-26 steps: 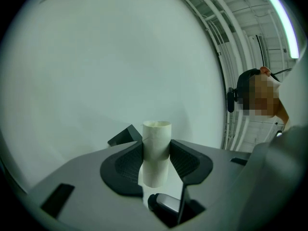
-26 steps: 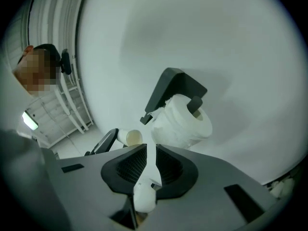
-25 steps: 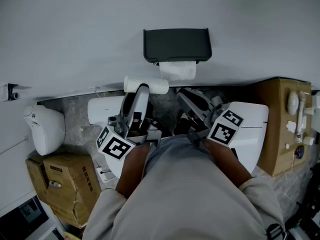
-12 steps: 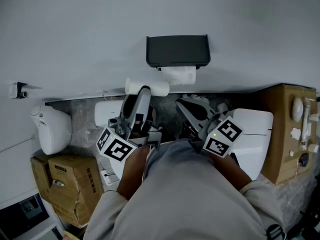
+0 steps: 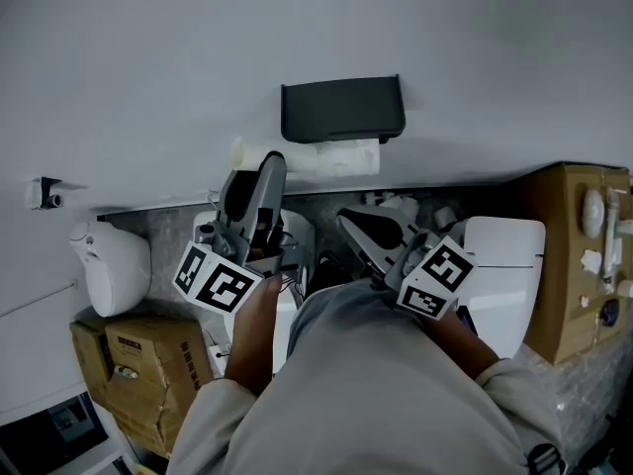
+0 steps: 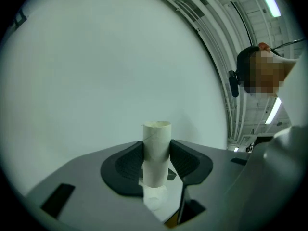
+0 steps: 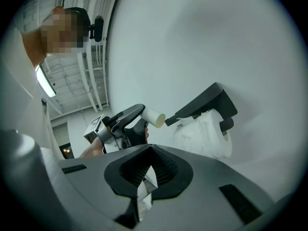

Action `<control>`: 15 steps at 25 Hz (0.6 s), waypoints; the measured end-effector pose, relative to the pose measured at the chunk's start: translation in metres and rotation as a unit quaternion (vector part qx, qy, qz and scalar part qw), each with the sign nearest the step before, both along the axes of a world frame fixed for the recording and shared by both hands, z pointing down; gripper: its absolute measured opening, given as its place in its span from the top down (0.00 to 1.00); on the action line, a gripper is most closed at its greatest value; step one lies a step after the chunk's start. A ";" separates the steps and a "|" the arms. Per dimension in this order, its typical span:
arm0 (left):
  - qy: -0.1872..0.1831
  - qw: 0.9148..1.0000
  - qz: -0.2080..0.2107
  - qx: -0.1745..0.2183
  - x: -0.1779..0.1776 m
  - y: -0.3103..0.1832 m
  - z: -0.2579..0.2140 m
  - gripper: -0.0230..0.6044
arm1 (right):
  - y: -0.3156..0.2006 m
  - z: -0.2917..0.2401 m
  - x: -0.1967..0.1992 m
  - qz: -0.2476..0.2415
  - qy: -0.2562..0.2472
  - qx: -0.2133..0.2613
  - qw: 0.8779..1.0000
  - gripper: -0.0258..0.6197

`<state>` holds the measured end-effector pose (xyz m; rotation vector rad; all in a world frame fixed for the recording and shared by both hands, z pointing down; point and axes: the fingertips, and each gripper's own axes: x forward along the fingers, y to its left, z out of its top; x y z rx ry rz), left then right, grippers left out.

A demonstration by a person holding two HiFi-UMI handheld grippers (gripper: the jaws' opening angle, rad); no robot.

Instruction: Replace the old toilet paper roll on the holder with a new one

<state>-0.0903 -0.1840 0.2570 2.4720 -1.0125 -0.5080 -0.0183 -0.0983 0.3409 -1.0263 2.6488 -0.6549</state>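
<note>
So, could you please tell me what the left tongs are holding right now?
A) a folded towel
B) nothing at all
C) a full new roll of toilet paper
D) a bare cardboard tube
D: in the left gripper view the left tongs are clamped on a bare cardboard tube, which sticks out beyond their tips with no paper left on it.

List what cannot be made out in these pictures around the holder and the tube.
- Head view: the holder covers the roll's top, so its mounting is hidden.
- Left gripper view: holder and roll are out of frame; only the tube in the left hand-held gripper shows.
- Head view: print on the box is too small.
</note>
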 end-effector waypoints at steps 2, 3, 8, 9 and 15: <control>-0.011 1.000 0.003 0.008 0.001 -0.007 -0.006 0.69 | 0.000 0.001 0.000 -0.001 0.000 0.000 1.000 0.94; -0.014 1.000 0.006 0.010 0.002 -0.011 -0.008 0.69 | 0.000 0.002 0.001 -0.002 0.000 0.000 1.000 0.94; -0.055 0.998 0.020 0.024 0.015 -0.028 -0.018 0.69 | 0.001 0.002 0.003 -0.005 0.001 0.001 1.000 0.94; -0.068 0.997 0.023 0.030 0.019 -0.031 -0.020 0.69 | 0.000 0.002 0.003 -0.006 0.001 0.003 1.000 0.94; -0.173 0.982 0.024 0.074 0.042 -0.047 -0.023 0.69 | -0.003 0.002 0.010 0.000 0.005 0.008 1.000 0.94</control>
